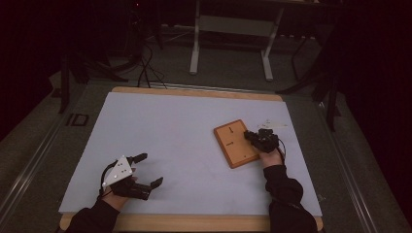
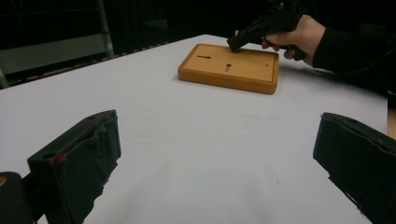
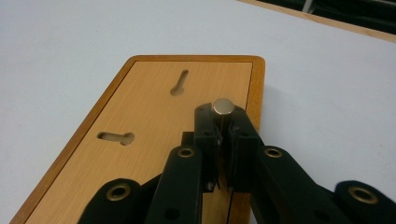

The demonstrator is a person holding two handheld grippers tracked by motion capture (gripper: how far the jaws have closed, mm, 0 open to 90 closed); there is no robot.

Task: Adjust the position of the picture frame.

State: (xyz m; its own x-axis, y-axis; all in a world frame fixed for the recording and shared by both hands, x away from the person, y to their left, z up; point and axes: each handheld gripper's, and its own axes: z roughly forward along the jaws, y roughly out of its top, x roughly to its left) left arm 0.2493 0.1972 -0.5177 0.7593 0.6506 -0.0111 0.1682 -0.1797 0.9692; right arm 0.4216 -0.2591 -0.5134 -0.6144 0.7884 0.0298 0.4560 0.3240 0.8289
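Observation:
A flat wooden board [image 1: 234, 145] with two keyhole slots lies on the right half of the white table top. My right gripper [image 1: 249, 135] rests over its right edge, shut on a small round metal stud [image 3: 223, 106] that stands at the board's [image 3: 140, 112] rim, pinched between the jaw tips [image 3: 223, 117]. The left gripper view shows that hand and the right gripper [image 2: 234, 45] at the board's [image 2: 243, 67] far side. My left gripper [image 1: 149, 170] lies low near the front left of the table, jaws wide apart [image 2: 218, 135] with nothing between them.
The white sheet [image 1: 170, 121] covers a wooden table whose edge [image 1: 194, 224] shows at the front. Behind the table stand a grey frame's legs [image 1: 195, 48] and loose cables [image 1: 145, 68] on the dark floor.

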